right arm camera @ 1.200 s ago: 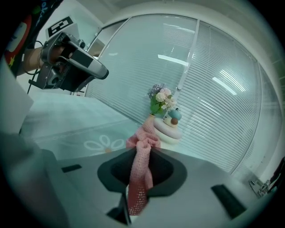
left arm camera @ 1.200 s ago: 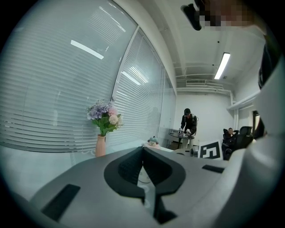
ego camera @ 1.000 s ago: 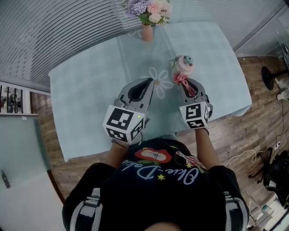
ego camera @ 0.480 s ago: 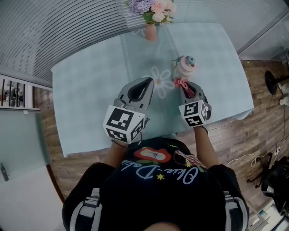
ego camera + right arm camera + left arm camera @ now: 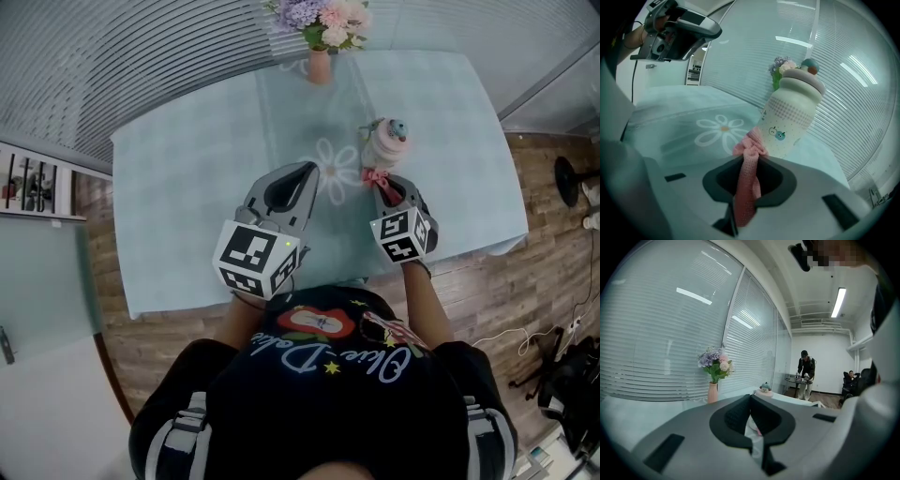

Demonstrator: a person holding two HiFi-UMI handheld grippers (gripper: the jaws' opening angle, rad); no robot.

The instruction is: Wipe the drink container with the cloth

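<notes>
Nearest the person: the left tongs hover over the near-middle of the tabletop. Their jaws are pressed together at the tip and carry nothing, and they are well apart from the drink container.
Right tongs: just right of the left pair, pinching the cloth and aimed at the foot of the drink container.
Cloth: pink and bunched into a narrow strip. Only a small knot stands out past the jaw tips, touching the container's lower side.
Drink container: a cream bottle with a small figure on its lid, upright on the right half of the tabletop, just beyond the right tongs. Nothing holds it.
Daisy print: on the pale blue covering, left of the container.
Far end: a pink vase of flowers stands at the far edge, well apart from everything else.
Step in hand: the wipe looks barely begun, with cloth contact only low on the near side.
Risk, tipping: the bottle is tall and unsteadied, so a firm sideways rub could slide or topple it towards the far right.
Risk, hard contact: so little cloth protrudes that the bare jaw tips might scrape the bottle.
Risk, slipping: drag against the bottle could pull the cloth out of the pinch.
</notes>
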